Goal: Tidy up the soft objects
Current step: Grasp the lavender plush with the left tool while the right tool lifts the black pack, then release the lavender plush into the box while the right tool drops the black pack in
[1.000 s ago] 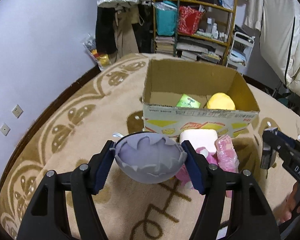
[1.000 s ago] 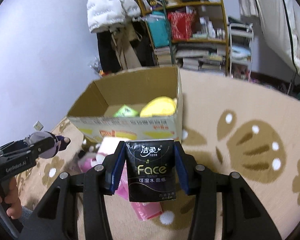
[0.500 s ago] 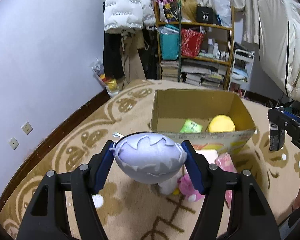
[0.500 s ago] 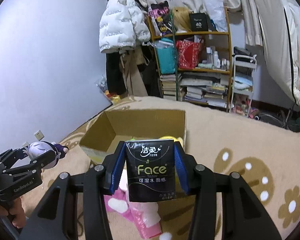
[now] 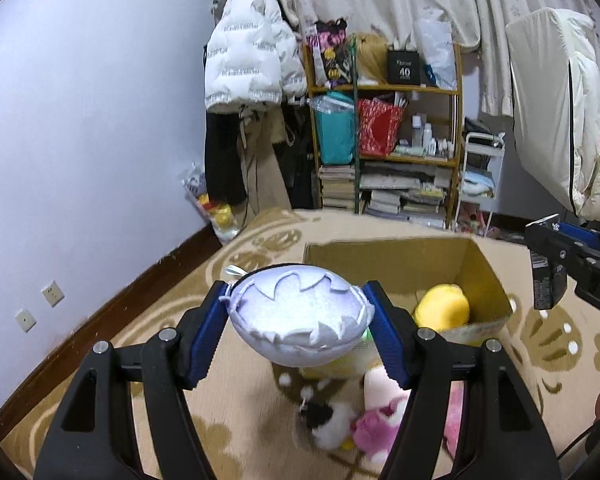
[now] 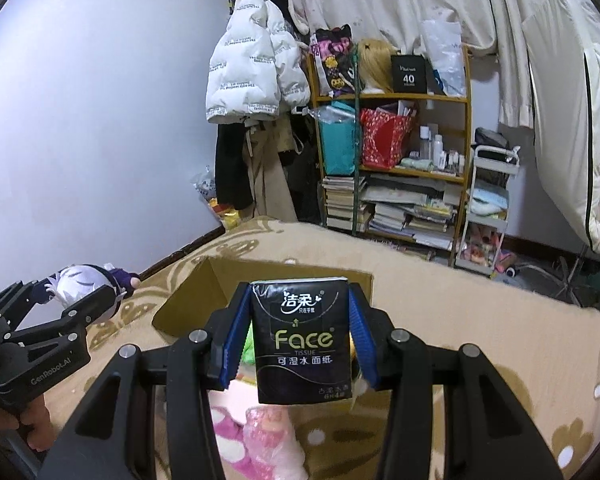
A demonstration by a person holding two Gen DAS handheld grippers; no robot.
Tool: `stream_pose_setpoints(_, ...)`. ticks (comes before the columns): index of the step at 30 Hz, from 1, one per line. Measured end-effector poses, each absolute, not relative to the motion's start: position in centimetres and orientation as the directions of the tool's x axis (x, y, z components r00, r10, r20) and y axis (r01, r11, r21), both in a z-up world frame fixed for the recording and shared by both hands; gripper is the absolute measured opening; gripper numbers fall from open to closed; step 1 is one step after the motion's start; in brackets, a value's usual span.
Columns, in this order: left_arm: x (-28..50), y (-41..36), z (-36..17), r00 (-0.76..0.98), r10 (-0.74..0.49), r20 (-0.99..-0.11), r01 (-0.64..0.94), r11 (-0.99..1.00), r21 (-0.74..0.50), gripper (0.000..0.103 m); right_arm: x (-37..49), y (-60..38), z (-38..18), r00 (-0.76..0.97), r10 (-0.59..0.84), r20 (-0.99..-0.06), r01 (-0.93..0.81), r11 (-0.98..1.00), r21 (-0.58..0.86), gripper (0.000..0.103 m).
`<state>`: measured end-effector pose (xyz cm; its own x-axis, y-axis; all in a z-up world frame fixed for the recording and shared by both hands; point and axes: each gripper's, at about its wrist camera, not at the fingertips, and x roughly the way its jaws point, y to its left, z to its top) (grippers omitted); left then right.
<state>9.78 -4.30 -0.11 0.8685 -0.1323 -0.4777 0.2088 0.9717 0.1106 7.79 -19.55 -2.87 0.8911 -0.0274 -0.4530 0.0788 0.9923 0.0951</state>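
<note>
My left gripper (image 5: 298,320) is shut on a pale lilac plush toy (image 5: 298,318) with jagged felt hair, held high above the rug. It also shows in the right wrist view (image 6: 82,286). My right gripper (image 6: 298,340) is shut on a black Face tissue pack (image 6: 302,340), also seen in the left wrist view (image 5: 542,284). An open cardboard box (image 5: 396,256) stands on the rug ahead and below, with a yellow plush (image 5: 442,306) inside. A pink plush (image 5: 380,426) and a pink wrapped pack (image 6: 272,436) lie in front of the box.
A beige patterned rug (image 5: 252,248) covers the floor. A wooden shelf (image 5: 388,148) with books and bags stands at the back, with hanging coats (image 5: 244,64) to its left and a white cart (image 5: 480,176) to its right. The lilac wall (image 5: 80,120) runs along the left.
Both grippers have risen with their loads. The box and the toys on the rug now sit lower and farther in both views.
</note>
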Motion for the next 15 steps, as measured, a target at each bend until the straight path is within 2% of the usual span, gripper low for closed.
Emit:
stream_pose_setpoints(6, 10.9, -5.4, 0.3, 0.890, -0.158, -0.427, 0.234, 0.963, 0.132, 0.067, 9.4, -19.9, -2.7, 0.898, -0.025, -0.439, 0.069, 0.994, 0.084, 0.050)
stream_pose_setpoints(15, 12.7, -5.9, -0.7, 0.885, -0.164, -0.436, 0.248, 0.958, 0.143, 0.067, 11.4, -19.8, -3.4, 0.904, -0.035, -0.427, 0.061, 0.997, 0.048, 0.050)
